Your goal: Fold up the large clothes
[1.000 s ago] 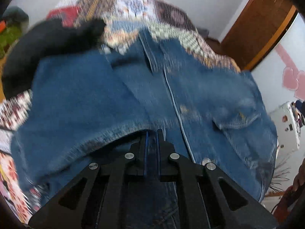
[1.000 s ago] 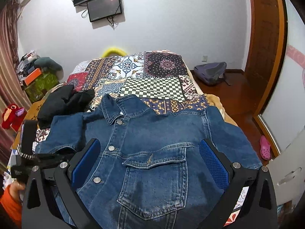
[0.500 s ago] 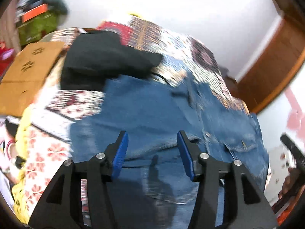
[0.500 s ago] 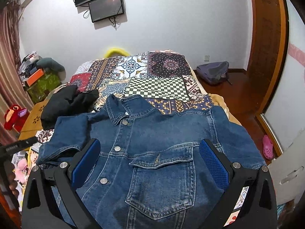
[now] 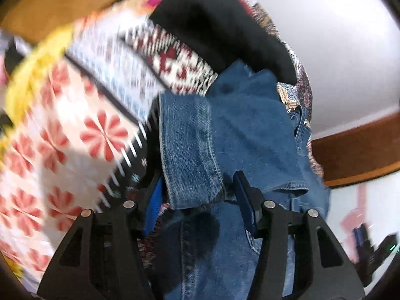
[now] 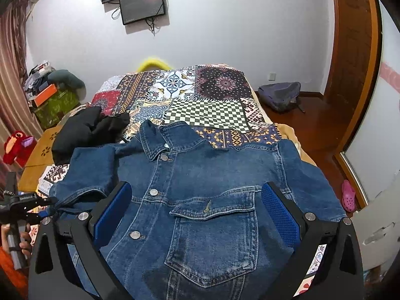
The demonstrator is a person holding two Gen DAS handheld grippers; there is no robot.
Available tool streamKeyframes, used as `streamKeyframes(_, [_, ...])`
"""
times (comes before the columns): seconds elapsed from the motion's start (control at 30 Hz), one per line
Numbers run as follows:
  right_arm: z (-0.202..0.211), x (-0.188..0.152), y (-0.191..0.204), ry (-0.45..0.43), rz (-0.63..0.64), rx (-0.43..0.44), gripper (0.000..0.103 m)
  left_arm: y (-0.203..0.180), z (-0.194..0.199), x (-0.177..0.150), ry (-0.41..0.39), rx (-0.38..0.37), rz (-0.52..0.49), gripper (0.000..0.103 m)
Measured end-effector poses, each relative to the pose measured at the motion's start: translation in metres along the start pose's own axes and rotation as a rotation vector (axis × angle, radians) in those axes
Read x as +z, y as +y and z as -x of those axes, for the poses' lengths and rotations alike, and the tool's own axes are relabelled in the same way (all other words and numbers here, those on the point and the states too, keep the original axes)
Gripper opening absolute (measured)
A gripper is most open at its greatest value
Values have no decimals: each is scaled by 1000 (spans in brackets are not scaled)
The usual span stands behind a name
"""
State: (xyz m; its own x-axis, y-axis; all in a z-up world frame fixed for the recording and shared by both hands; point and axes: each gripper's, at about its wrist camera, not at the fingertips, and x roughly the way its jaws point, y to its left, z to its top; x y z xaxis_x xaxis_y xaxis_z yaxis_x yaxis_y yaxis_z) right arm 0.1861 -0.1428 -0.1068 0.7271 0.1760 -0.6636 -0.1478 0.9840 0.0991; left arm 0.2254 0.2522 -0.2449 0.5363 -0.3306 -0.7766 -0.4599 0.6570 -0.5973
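A blue denim jacket (image 6: pixel 200 187) lies front-up on the patchwork bedspread (image 6: pixel 205 110), collar toward the far wall, its left sleeve folded in over the body. My right gripper (image 6: pixel 197 215) is open and empty, hovering over the chest pocket. My left gripper (image 5: pixel 200 197) is open, its jaws on either side of the folded sleeve's cuff (image 5: pixel 190 150) at the jacket's left edge. It also shows in the right wrist view (image 6: pixel 30 205), at the sleeve end.
A black garment (image 6: pixel 87 130) lies on the bed just beyond the jacket's left shoulder. A wooden board (image 6: pixel 40 155) flanks the bed's left side. A backpack (image 6: pixel 280 95) sits on the floor at the right, by the wooden door (image 6: pixel 355 62).
My left gripper opened, releasing the sleeve folded over the jacket, then swung left and dropped around the cuff. The right gripper stayed open above the pocket, drifting slightly.
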Motion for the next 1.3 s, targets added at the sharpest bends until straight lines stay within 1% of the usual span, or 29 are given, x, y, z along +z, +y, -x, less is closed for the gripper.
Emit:
streamKeyframes(0.07, [-1, -1, -2, 4, 4, -11, 103, 5, -6, 2, 4, -31, 52, 54])
streamKeyframes(0.1, [-1, -1, -3, 5, 3, -14, 103, 6, -6, 4, -7, -35, 67, 54])
streamKeyframes(0.13, [-2, -1, -4, 8, 1, -18, 103, 5, -5, 6, -21, -38, 66, 50])
streamKeyframes(0.17, [-3, -2, -6, 10, -2, -20, 103, 3, -3, 8, -35, -36, 56, 36])
streamKeyframes(0.2, [-3, -2, -8, 11, -7, -22, 103, -5, 1, 10, -60, -9, 22, 22])
streamKeyframes(0.27, [-4, -2, -11, 13, -11, -26, 103, -19, 10, 13, -108, 28, -41, 9])
streamKeyframes(0.33, [-5, -1, -15, 8, -7, -42, 103, -42, 22, 16, -164, 49, -117, 6])
streamKeyframes(0.37, [-4, 1, -17, 3, -7, -51, 103, -50, 25, 18, -175, 47, -140, 5])
streamKeyframes(0.5, [1, 6, -27, -25, -19, -64, 103, -112, 46, 25, -249, 18, -287, 3])
streamKeyframes(0.53, [2, 6, -31, -30, -25, -65, 103, -133, 52, 26, -266, -1, -335, 3])
streamKeyframes(0.57, [2, 7, -35, -33, -30, -69, 103, -141, 54, 26, -273, -13, -363, 3])
streamKeyframes(0.6, [2, 7, -37, -35, -33, -71, 103, -166, 57, 24, -279, -43, -410, 3])
streamKeyframes(0.63, [3, 7, -42, -38, -38, -75, 103, -179, 59, 25, -279, -63, -431, 3])
streamKeyframes(0.7, [3, 6, -51, -43, -51, -84, 103, -227, 58, 19, -274, -127, -511, 3])
streamKeyframes(0.77, [4, 4, -61, -44, -61, -92, 103, -276, 47, 10, -268, -165, -593, 3])
streamKeyframes(0.8, [5, 3, -66, -43, -63, -100, 103, -293, 44, 5, -265, -177, -630, 3])
streamKeyframes(0.87, [5, 2, -74, -40, -67, -120, 103, -334, 30, -15, -244, -202, -719, 3])
streamKeyframes(0.93, [7, -1, -85, -36, -77, -142, 103, -361, 14, -31, -217, -209, -785, 3])
streamKeyframes(0.97, [8, -2, -90, -34, -82, -148, 103, -377, -2, -44, -190, -211, -822, 3])
streamKeyframes(1.03, [10, -7, -102, -24, -91, -165, 103, -393, -28, -65, -127, -208, -861, 3])
streamKeyframes(1.07, [11, -9, -107, -17, -94, -177, 103, -395, -37, -72, -104, -202, -872, 3])
streamKeyframes(1.1, [11, -10, -110, -12, -96, -185, 103, -400, -59, -83, -52, -195, -885, 3])
streamKeyframes(1.13, [11, -13, -115, -4, -102, -196, 103, -399, -71, -94, -7, -197, -891, 1])
streamKeyframes(1.2, [12, -18, -122, 11, -114, -207, 103, -398, -95, -110, 79, -203, -897, 1])
streamKeyframes(1.23, [12, -21, -127, 21, -124, -212, 103, -397, -109, -119, 120, -188, -906, 1])
streamKeyframes(1.3, [10, -25, -132, 37, -139, -216, 103, -397, -127, -136, 170, -153, -944, 1])
